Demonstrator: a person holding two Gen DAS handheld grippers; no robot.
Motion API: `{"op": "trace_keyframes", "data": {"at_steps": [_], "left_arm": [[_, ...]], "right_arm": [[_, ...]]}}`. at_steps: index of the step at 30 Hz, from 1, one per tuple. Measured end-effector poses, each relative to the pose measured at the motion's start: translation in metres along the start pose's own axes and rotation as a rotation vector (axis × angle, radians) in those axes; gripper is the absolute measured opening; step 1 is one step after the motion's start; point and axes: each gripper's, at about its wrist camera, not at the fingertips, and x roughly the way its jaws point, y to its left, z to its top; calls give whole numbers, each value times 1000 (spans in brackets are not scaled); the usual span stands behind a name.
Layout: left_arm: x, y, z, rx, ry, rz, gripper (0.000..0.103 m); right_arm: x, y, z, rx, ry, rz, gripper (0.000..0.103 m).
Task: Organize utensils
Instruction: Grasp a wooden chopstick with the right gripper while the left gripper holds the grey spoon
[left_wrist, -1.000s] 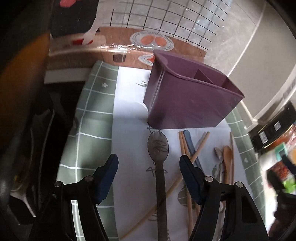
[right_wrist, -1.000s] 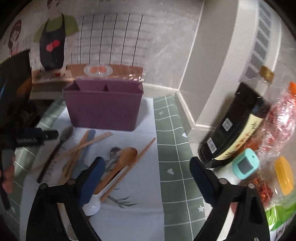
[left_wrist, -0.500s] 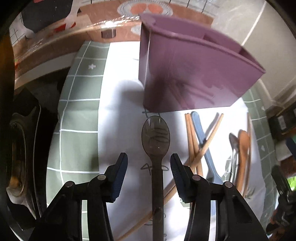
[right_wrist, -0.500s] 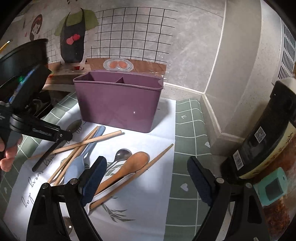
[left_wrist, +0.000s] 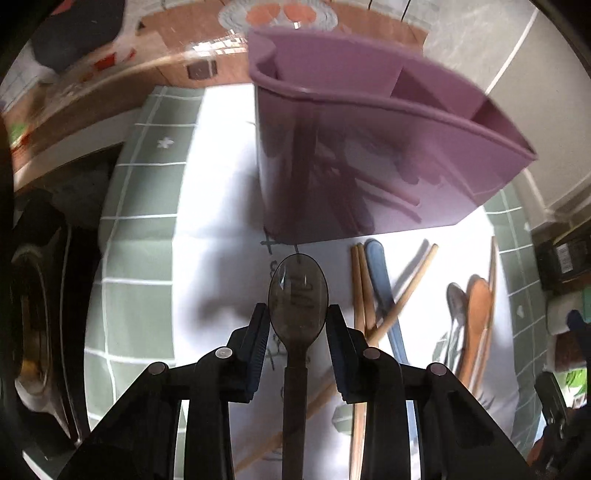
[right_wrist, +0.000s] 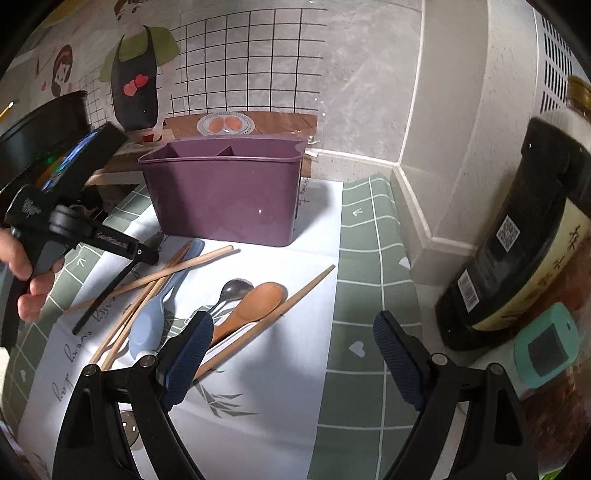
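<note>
Utensils lie scattered on a white printed cloth (right_wrist: 280, 376) spread over a green grid-patterned mat (right_wrist: 369, 295) on the counter, just in front of a purple plastic divided utensil caddy (right_wrist: 225, 195) that stands upright near the wall. The left tongs (left_wrist: 297, 328) point steeply down over a dark translucent plastic spoon (left_wrist: 298, 295); their jaws are closing, with the spoon's bowl and neck between the blue pads, which stand just beside it, though contact cannot be told. Beside it lie wooden chopsticks (left_wrist: 360, 288), a pale blue plastic spoon (right_wrist: 151, 321), a metal spoon (right_wrist: 236, 288) and a brown wooden spoon (right_wrist: 255, 302). The right tongs (right_wrist: 291, 350) hover wide open and hold nothing, above the cloth's edge near another wooden chopstick (right_wrist: 295, 299). A dark labelled bottle (right_wrist: 517, 251) stands at the right
</note>
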Motion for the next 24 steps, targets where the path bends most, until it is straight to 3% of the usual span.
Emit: {"op": "trace_keyframes", "data": {"at_steps": [1,5,11,14,20,24], "left_arm": [[-8,2,-6,-2,-33,-9,32],[-45,12,-33,-34,-147,-48,32],[-99,24,-80,-63,-283,-35,32],[-117,40,-93,-91,-305,-70,32],[-142,67,-110,-129,-356,-54,32],[-154,75,-119,-142,-378,-41,32]], "right_arm": [[1,0,0,4,6,7,83],[11,5,1,23,71,49,55],[39,27,15,115,176,182,51],[57,45,28,176,226,220,35],[92,90,49,213,302,261,34],[105,108,54,232,302,193,34]]}}
